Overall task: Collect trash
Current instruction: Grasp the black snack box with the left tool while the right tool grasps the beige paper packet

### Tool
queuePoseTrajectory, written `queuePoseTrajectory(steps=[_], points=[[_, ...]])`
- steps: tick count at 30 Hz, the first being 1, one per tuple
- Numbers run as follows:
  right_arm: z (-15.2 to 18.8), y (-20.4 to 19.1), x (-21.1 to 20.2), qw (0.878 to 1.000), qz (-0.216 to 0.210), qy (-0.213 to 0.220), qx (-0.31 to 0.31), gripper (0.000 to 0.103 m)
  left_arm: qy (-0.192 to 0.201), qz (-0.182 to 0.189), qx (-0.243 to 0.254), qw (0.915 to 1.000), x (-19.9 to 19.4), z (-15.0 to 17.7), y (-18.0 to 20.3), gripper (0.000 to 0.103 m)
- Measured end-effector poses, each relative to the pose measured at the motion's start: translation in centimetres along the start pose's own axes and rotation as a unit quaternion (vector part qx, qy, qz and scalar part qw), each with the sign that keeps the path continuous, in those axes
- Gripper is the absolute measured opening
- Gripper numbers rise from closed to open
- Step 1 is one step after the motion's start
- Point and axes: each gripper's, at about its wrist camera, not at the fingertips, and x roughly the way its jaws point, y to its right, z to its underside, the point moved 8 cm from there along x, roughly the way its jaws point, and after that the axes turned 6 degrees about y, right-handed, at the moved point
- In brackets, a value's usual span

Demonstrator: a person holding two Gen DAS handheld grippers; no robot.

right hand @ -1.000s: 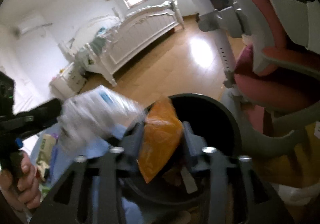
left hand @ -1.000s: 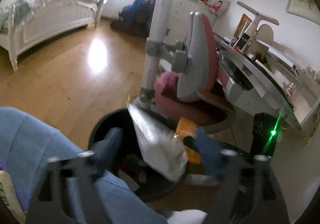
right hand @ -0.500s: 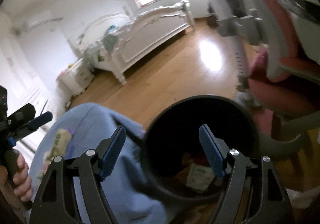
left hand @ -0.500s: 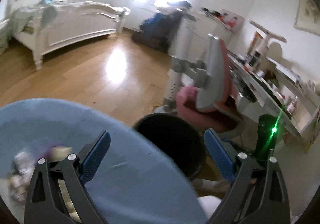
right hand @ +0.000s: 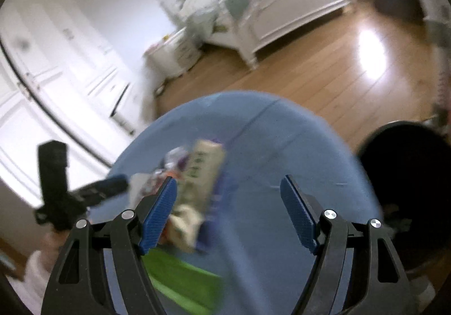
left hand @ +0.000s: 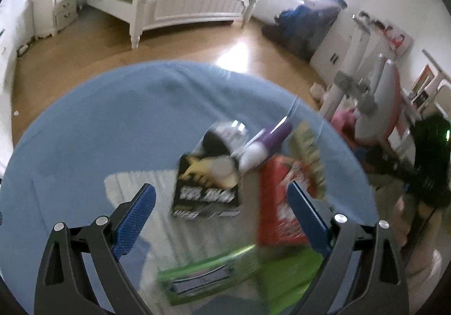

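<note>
a heap of wrappers [left hand: 225,174] lies on the round blue surface [left hand: 112,123], the black bin [right hand: 408,174] just beside its edge. both the left hand-held gripper [left hand: 222,219] and right hand-held gripper [right hand: 228,213] hang open and empty. best to pinch one flat packet by its edge.

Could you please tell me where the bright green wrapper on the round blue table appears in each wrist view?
Left wrist view: the bright green wrapper lies bottom centre, below the red packet, between the open left gripper fingers.
Right wrist view: it sits bottom left, under the right gripper.
Shared landmark: the round blue table, and the white bed.
</note>
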Motion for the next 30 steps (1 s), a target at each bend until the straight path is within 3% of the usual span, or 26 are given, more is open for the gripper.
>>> queuePoseTrajectory(steps=[3,8,10,11,13,15,18,19,21,24,26,27,28,30], points=[[-0.1,-1.9,3.2,1.000,-0.001,-0.031,-0.007,0.075,-0.020,0.004,0.005,0.9998,1.1,0.6,-0.7,0.092],[-0.3,-3.8,6.5,0.998,0.018,-0.062,-0.027,0.060,-0.016,-0.004,0.031,0.9994,1.8,0.4,-0.9,0.076],[-0.1,-4.2,7.5,0.996,0.025,-0.074,-0.031,0.045,-0.010,-0.021,0.050,0.9984,1.8,0.6,-1.1,0.065],[0.0,-4.3,7.5,0.996,0.023,-0.074,-0.033,0.043,-0.007,-0.029,0.059,0.9978,1.9,0.6,-1.1,0.062],[-0.1,-4.5,7.2,0.997,0.018,-0.068,-0.033,0.030,0.001,-0.051,0.080,0.9955,1.8,0.8,-1.3,0.046],[-0.3,-4.4,7.0,0.997,0.024,-0.062,-0.039,0.024,0.009,-0.064,0.088,0.9940,1.6,0.8,-1.7,0.032],[-0.2,-4.7,6.0,0.998,0.014,-0.048,-0.038,0.015,0.014,-0.052,0.059,0.9968,0.9,0.8,-3.4,0.010],[-0.1,-4.6,5.5,0.998,0.012,-0.043,-0.040,0.014,0.013,-0.046,0.055,0.9973,0.8,0.8,-3.7,0.009],[-0.2,-4.9,4.9,0.998,0.005,-0.035,-0.042,0.014,0.007,-0.028,0.048,0.9984,0.4,1.1,-3.7,0.009],[-0.2,-5.3,4.0,0.998,0.014,-0.021,-0.059,0.014,0.018,-0.031,0.059,0.9976,0.1,1.0,-2.8,0.014],[-0.2,-5.8,3.3,0.998,0.012,-0.015,-0.066,0.014,0.006,-0.043,0.076,0.9961,0.7,1.2,-1.8,0.036],[-0.1,-6.1,3.0,0.998,0.008,-0.012,-0.067,0.014,0.003,-0.060,0.088,0.9943,0.9,1.3,-1.6,0.058],[-0.1,-6.3,2.6,0.998,0.005,-0.008,-0.069,0.014,0.001,-0.080,0.105,0.9912,1.3,1.6,-1.3,0.068],[0.1,-6.3,1.7,0.997,0.003,-0.004,-0.073,0.014,-0.007,-0.100,0.132,0.9862,1.9,1.9,-0.7,0.076]])
